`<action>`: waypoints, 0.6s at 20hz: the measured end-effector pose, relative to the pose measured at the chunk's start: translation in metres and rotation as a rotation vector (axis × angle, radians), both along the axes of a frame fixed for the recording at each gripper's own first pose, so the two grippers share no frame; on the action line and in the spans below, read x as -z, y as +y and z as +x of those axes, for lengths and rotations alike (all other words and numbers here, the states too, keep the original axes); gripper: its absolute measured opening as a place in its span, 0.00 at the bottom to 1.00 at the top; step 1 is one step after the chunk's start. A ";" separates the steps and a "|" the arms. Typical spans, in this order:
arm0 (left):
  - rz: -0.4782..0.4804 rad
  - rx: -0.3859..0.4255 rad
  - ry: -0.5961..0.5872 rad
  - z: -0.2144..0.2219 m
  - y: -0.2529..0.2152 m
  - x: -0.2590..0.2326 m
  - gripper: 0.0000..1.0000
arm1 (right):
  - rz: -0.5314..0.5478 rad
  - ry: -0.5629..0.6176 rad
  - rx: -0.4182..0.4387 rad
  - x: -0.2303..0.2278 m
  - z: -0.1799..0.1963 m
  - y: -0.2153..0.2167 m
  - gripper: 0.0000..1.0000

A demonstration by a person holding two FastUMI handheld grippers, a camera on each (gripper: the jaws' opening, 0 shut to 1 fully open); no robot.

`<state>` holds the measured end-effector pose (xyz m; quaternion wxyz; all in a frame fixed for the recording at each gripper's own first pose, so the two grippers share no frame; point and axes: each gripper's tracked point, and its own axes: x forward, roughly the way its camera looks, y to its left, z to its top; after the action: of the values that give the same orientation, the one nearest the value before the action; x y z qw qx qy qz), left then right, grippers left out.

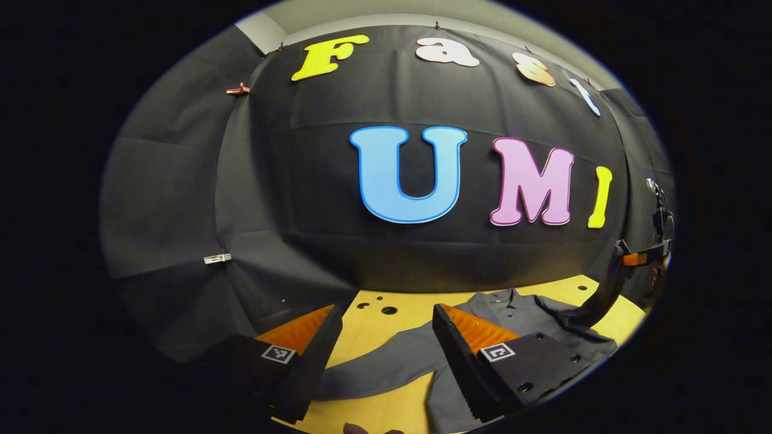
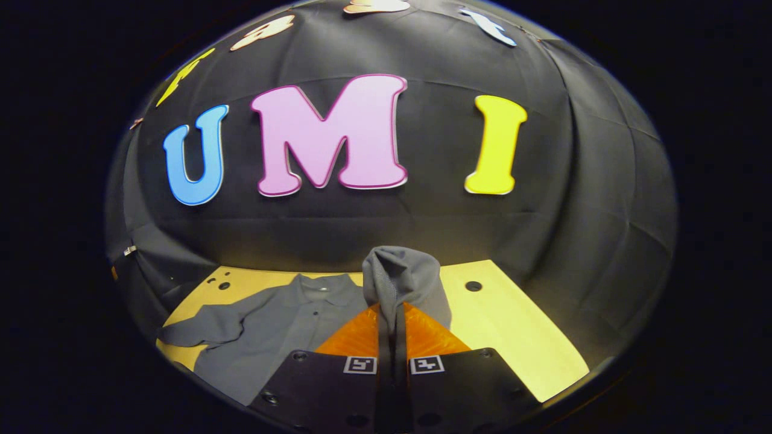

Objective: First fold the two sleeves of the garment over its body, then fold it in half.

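your right gripper [image 2: 392, 322] is pinching the garment's [image 2: 271, 319] sleeve [image 2: 401, 274], lifted off the table [image 2: 512, 325]; left gripper [image 1: 383, 337] gapes above the other sleeve [image 1: 374, 361]. thin pinch, a quick swing could slip it.

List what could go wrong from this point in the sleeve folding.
1. The right gripper is shut on one sleeve, lifted off the table; if the pinch is shallow, the cloth might slip out before it is laid over the shirt.
2. Pulling that sleeve further could drag the whole shirt and wrinkle its body.
3. The left gripper hangs open above the other sleeve, which lies spread out; a poorly aimed grab might bunch it.
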<state>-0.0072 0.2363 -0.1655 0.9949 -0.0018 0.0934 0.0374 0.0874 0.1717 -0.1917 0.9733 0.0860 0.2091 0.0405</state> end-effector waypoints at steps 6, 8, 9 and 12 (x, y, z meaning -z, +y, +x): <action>0.023 -0.057 0.055 -0.006 0.047 0.045 0.95 | 0.030 0.050 -0.083 0.036 0.022 0.098 0.05; 0.025 -0.069 0.073 -0.008 0.060 0.060 0.95 | 0.017 0.092 -0.124 0.057 0.027 0.124 0.05; 0.021 -0.075 0.081 -0.010 0.065 0.067 0.95 | 0.015 0.117 -0.143 0.067 0.027 0.136 0.05; -0.008 -0.092 0.118 -0.008 0.080 0.090 0.95 | -0.006 0.190 -0.199 0.100 0.027 0.171 0.05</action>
<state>-0.0156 0.3166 -0.2554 0.9849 -0.0079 0.1519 0.0827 0.1140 0.3431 -0.2913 0.9404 0.0655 0.3080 0.1280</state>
